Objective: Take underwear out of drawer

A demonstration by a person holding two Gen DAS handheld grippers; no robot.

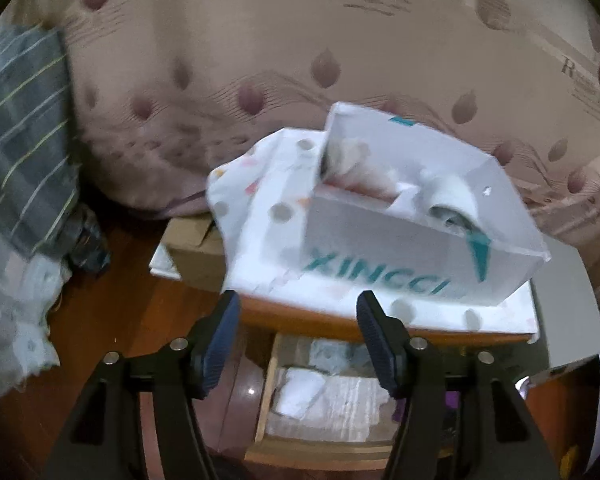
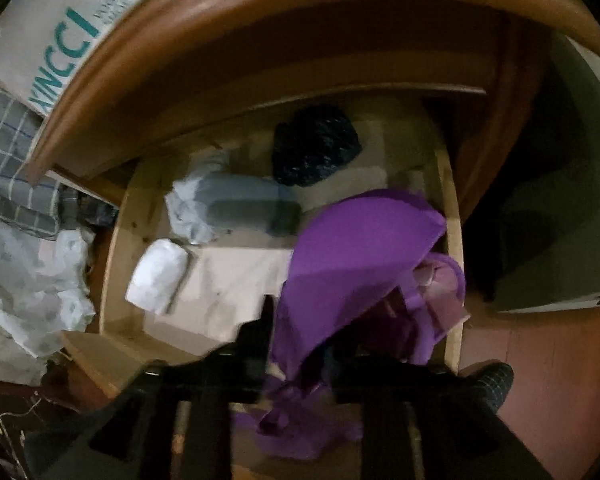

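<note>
A: Where did the purple underwear [image 2: 356,248] lie just then?

B: Draped over the right gripper [image 2: 300,344], bunched between its fingers at the near right corner of the open drawer [image 2: 120,240]. The fabric hid the pads, so I could not tell whether the jaws pinched it or only stood in it.

A: And the step in hand?

B: The grasp and lift, I judged. The garment was not yet clear of the drawer, so the next move called for a firm pinch and a straight pull up past the front edge.

A: The left gripper [image 1: 298,316]?

B: Jaws apart, nothing between them, over the nightstand edge, with the white XINCCI box [image 1: 412,240] just beyond its tips. Beyond the right jaws, deeper in the drawer, lay a grey garment [image 2: 236,208], a white folded one [image 2: 158,276] and a dark one [image 2: 316,144]
</note>
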